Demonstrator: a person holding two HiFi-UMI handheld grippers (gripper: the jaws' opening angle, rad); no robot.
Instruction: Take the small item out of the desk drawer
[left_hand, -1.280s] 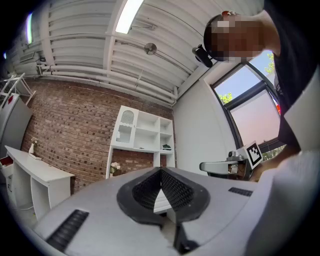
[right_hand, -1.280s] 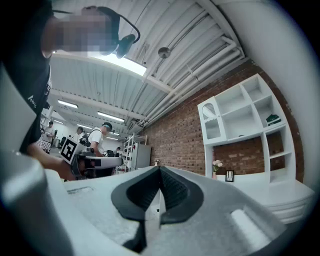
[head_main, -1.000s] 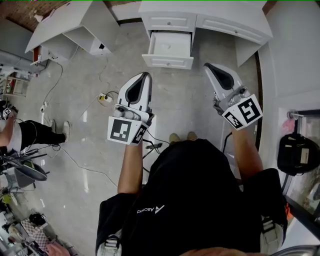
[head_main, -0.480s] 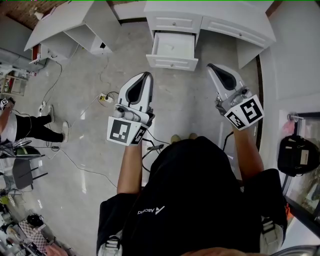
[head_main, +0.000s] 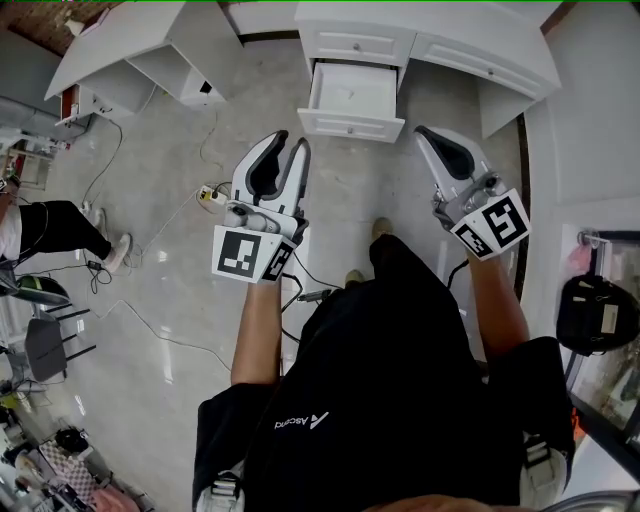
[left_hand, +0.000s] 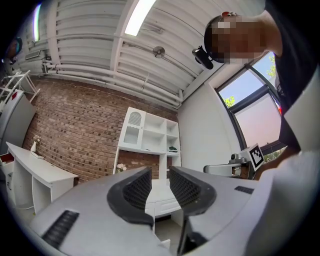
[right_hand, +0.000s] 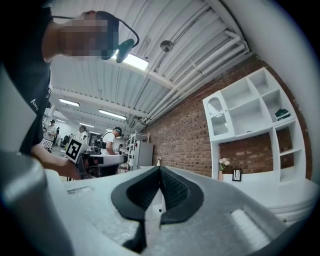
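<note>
Now you stand facing the white desk (head_main: 480, 45) with both grippers held out level over the grey floor (head_main: 170, 140), neither one touching the furniture. The drawer (head_main: 350, 126) is pulled out at the desk's left end in the head view, its two-knob front towards you. Its white inside is in plain sight, but the small item is too small to make out there.

Your left gripper (head_main: 290, 145) has just been opening. Its jaws are spread with nothing between them, and the left gripper view shows only the desk front through the gap of the left gripper (left_hand: 159, 175). Your right gripper (head_main: 421, 131) hangs just short of the drawer's right corner. The right gripper view shows the right gripper (right_hand: 160, 171) with its ribbed pads pressed together on nothing.

A white shelf unit (left_hand: 150, 135) rises above the desk against a brick wall (left_hand: 75, 120). A power strip (head_main: 209, 195) and its cables lie on the floor beside your left gripper, and a second white desk (head_main: 120, 45) stands off to the left.
</note>
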